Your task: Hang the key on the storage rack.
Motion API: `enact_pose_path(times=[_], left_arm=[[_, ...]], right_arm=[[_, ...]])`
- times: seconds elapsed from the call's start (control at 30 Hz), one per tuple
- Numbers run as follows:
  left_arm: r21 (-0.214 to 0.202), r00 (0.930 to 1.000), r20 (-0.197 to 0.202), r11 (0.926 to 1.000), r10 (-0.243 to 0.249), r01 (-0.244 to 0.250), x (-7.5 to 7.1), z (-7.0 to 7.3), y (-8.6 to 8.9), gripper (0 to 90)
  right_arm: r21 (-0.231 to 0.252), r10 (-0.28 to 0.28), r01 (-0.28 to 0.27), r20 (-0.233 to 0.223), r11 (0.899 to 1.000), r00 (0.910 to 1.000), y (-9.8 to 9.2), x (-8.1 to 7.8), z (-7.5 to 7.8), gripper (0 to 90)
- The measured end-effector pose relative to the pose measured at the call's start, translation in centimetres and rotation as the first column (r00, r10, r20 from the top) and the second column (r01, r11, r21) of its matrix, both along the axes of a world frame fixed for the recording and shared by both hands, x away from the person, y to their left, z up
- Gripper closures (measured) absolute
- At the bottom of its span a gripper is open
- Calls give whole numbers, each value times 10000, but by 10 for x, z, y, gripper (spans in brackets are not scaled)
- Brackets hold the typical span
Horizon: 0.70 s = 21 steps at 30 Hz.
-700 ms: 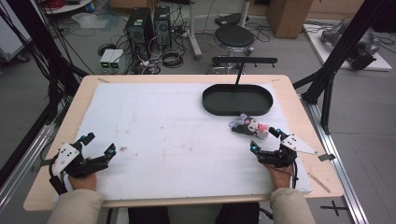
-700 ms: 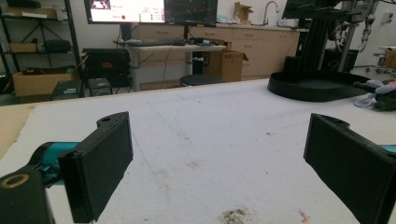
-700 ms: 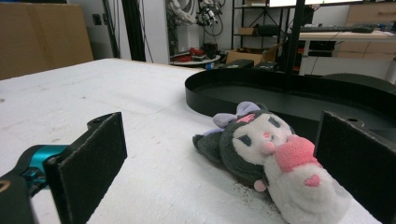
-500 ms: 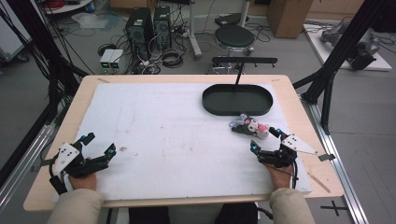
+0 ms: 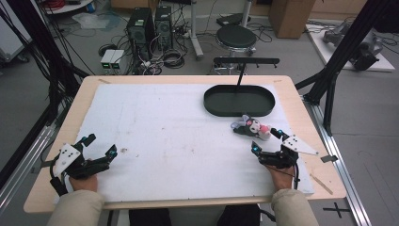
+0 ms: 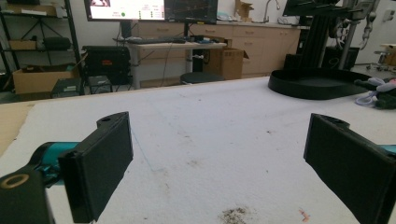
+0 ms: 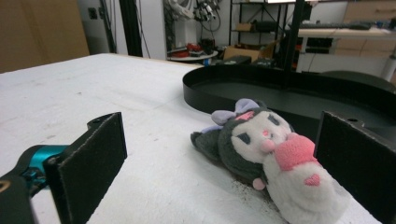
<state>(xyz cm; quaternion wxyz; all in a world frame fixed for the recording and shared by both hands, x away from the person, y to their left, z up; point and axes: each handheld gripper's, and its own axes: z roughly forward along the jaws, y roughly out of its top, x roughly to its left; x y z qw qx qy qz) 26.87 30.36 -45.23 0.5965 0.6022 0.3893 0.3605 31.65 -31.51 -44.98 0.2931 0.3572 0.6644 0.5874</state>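
My right tongs (image 5: pixel 267 141) rest low on the bench (image 5: pixel 164 132), jaws spread wide, the plush toy (image 5: pixel 251 127) lying just ahead of them before the black tray (image 5: pixel 239 100), while my left tongs (image 5: pixel 99 144) gape empty.

wooden table (image 5: pixel 301 101), stained white mat (image 5: pixel 169 136) over it, black oval tray (image 5: pixel 239 100), plush toy (image 5: pixel 251 127) beside tray

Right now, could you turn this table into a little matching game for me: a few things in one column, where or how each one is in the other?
Things:
1. plush toy
2. black tray
3. left gripper
4. right gripper

Places or states:
A. near left corner, open
B. lying on its side on the white mat
C. far right, with nothing inside
D. open, facing the toy

Pairs: 1-B, 2-C, 3-A, 4-D
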Motion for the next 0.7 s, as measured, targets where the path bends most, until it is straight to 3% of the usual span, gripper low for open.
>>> enact_pose_path(times=[0.07,0.27,0.3,0.6,0.63,0.7], left_arm=[[5,10000,12,10000,-10,10,0,0,0,84],[-15,10000,13,10000,-23,23,0,0,0,84],[-18,10000,10,10000,-25,25,0,0,0,85],[-25,10000,-4,10000,-41,41,0,0,0,85],[-28,10000,-1,10000,-46,46,0,0,0,85],[-45,10000,16,10000,-44,44,0,0,0,85]], right_arm=[[1,-81,81,-283,10000,9996,1,2,1,16],[-298,-184,180,-127,9994,9998,-5,8,17,16],[-421,-132,121,-272,9990,9995,-11,13,28,16],[-1086,312,-401,-825,9933,9961,-32,37,65,16],[-1330,489,-652,-1226,9890,9913,-35,44,72,5],[-1520,539,-749,-1378,9855,9890,-36,47,75,5]])
